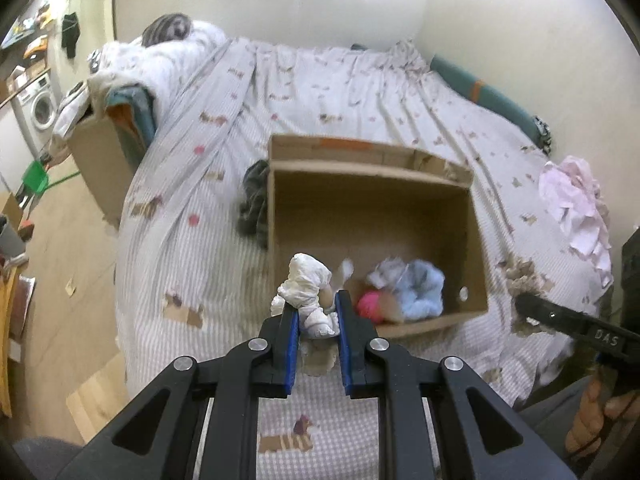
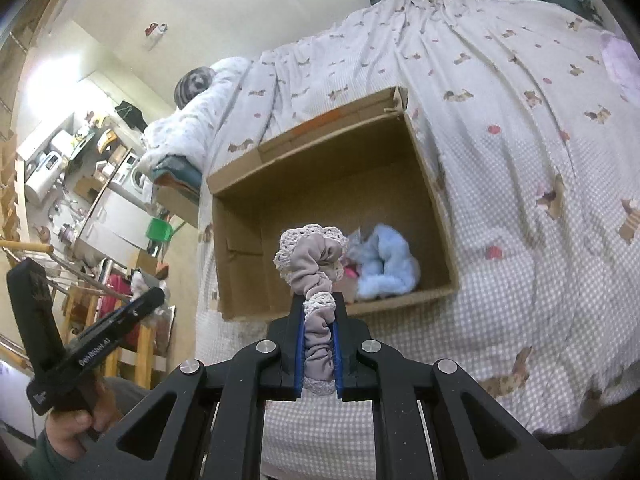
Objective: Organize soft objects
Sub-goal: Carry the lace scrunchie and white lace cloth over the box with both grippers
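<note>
An open cardboard box (image 1: pixel 280 216) (image 2: pixel 236 240) lies on the bed. Inside it are a light blue fluffy item (image 1: pixel 422 288) (image 2: pixel 386 264) and a pink one (image 1: pixel 370 304). My left gripper (image 1: pixel 318 312) is shut on a small white plush toy (image 1: pixel 306 284), held just in front of the box's near left corner. My right gripper (image 2: pixel 318 320) is shut on a grey lace-trimmed scrunchie (image 2: pixel 316 260), held in front of the box's near wall. The right gripper's side shows at the right edge of the left wrist view (image 1: pixel 576 320).
The bed has a white checked cover with dog prints (image 1: pixel 200 240). A dark grey cloth (image 1: pixel 254 204) lies left of the box. A pink-white garment (image 1: pixel 576 204) lies at the right. A second cardboard box (image 1: pixel 104 160) stands beside the bed. Kitchen clutter and a washing machine (image 1: pixel 40 110) are far left.
</note>
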### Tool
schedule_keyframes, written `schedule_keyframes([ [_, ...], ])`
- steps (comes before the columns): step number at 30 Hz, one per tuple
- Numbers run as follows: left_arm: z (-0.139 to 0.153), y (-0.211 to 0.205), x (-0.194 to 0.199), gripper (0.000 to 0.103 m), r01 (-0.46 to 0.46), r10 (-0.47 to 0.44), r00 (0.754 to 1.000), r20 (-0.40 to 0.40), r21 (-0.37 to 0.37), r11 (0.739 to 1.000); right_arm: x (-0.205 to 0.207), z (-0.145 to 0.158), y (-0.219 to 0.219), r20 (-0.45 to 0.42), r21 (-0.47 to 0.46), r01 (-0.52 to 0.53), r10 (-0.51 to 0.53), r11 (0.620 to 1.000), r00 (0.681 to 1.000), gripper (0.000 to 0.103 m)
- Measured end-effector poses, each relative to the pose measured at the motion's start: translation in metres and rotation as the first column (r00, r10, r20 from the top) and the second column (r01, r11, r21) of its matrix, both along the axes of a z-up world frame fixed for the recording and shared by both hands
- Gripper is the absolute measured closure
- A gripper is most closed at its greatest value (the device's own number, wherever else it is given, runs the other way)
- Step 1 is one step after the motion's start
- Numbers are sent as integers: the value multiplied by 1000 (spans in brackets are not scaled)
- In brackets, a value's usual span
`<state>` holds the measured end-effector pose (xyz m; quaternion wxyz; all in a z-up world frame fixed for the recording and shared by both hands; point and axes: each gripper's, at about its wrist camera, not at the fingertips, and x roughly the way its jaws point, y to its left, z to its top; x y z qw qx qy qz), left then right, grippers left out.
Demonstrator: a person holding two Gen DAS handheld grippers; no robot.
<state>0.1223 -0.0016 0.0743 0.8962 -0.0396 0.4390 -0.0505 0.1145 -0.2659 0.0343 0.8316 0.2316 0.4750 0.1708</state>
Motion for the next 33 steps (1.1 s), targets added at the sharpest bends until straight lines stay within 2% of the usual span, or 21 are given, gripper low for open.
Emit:
schedule_keyframes([
  [6, -3, -11, 23, 88, 29, -29, 1000, -6, -5, 1000, 17, -5, -5, -14, 52, 13, -13, 999, 1000, 90],
  [17, -38, -35, 65, 88, 71, -70, 997, -38, 40, 997, 56, -25, 10, -40, 0, 6, -6, 1000, 999, 90],
  [19, -51, -37, 72, 88, 75, -73, 997, -40, 54, 996, 64, -33, 13, -52, -10, 3, -4, 1000, 999, 90],
  [22, -72, -37, 79, 87, 104, -103, 993, -55, 18, 994, 70, -45, 18, -65, -20, -3, 2, 1000, 998, 90],
  [24, -85, -39, 83, 87, 101, -98, 992, -75, 31, 994, 73, -54, 23, -77, -44, -8, 5, 999, 997, 90],
  [33, -100, -48, 88, 86, 115, -112, 988, -111, 27, 993, 82, -77, 43, -121, -102, -58, 45, 993, 992, 90],
])
